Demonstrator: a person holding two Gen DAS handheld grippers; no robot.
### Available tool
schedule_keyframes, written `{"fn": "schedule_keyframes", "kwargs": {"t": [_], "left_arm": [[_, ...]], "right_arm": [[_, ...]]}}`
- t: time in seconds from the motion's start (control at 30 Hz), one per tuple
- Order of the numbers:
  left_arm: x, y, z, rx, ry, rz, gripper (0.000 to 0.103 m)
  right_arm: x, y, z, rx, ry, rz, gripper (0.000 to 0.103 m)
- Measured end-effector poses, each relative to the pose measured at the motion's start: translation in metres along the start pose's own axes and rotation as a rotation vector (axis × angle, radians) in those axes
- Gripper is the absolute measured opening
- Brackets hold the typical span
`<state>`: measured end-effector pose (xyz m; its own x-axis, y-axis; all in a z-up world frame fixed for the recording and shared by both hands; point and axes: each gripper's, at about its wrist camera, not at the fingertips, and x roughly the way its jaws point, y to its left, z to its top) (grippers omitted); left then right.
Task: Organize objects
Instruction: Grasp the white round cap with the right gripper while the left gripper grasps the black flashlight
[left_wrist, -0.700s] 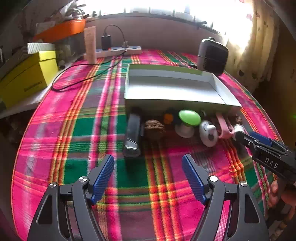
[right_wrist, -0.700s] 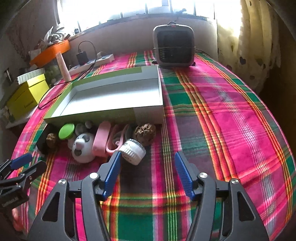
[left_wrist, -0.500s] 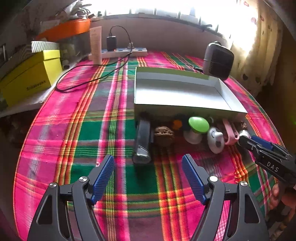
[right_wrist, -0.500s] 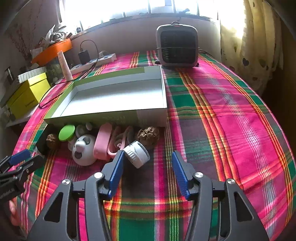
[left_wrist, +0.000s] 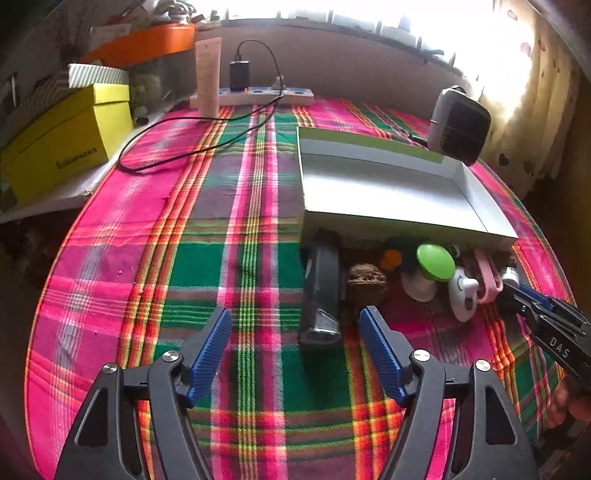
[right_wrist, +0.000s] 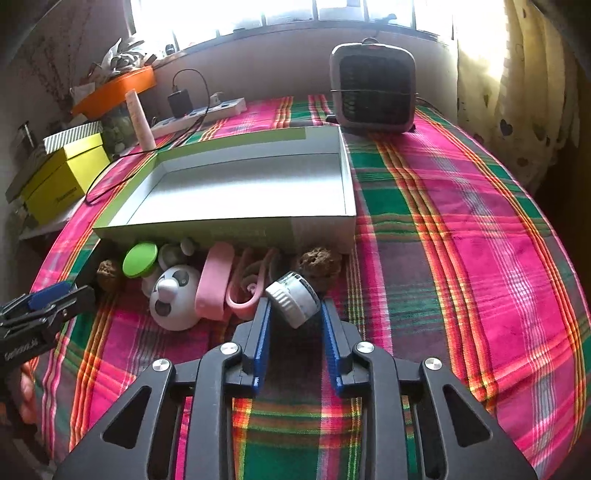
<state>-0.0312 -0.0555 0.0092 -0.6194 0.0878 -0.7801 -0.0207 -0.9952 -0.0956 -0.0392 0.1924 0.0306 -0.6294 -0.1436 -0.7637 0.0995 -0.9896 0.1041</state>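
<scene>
A shallow grey-and-green box (right_wrist: 236, 230) stands open on the plaid cloth. Small things lie along its near wall: a walnut (right_wrist: 319, 264), a white-capped small jar (right_wrist: 293, 299), a pink strap (right_wrist: 216, 280), a panda toy (right_wrist: 175, 297) and a green-lidded jar (right_wrist: 139, 259). My right gripper (right_wrist: 295, 314) has its pads against both sides of the small jar, which lies tilted on the cloth. My left gripper (left_wrist: 295, 325) stands wide open and empty, just short of a dark stapler-like object (left_wrist: 320, 291) and another walnut (left_wrist: 365, 282).
A small heater (right_wrist: 373, 92) stands behind the box on the right. At the back left are a power strip (left_wrist: 258, 96) with a black cable, a tube (left_wrist: 208, 75), a yellow box (left_wrist: 62, 144) and an orange tray. Curtains hang at the right.
My right gripper moved forward and its jaws narrowed from wide open to clasp the small jar. My left gripper drifted left, still open, so the row of objects sits further right in its view.
</scene>
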Motion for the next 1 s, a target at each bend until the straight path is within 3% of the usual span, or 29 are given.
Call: {"fn": "schedule_keyframes", "kwargs": {"t": [0.23, 0.43, 0.53, 1.0], "left_arm": [[0.008, 0.003, 0.002, 0.015, 0.001, -0.004, 0.063], [0.008, 0.002, 0.004, 0.020, -0.004, -0.008, 0.043], [0.007, 0.002, 0.004, 0.021, -0.007, -0.016, 0.028], [-0.005, -0.005, -0.012, 0.024, 0.011, -0.066, 0.023]], "right_arm": [[-0.001, 0.000, -0.001, 0.004, 0.000, 0.003, 0.026], [-0.002, 0.000, -0.002, 0.000, 0.001, 0.003, 0.025], [-0.004, 0.000, -0.004, 0.001, -0.002, 0.004, 0.024], [-0.015, 0.006, -0.014, -0.024, -0.019, 0.016, 0.022]]}}
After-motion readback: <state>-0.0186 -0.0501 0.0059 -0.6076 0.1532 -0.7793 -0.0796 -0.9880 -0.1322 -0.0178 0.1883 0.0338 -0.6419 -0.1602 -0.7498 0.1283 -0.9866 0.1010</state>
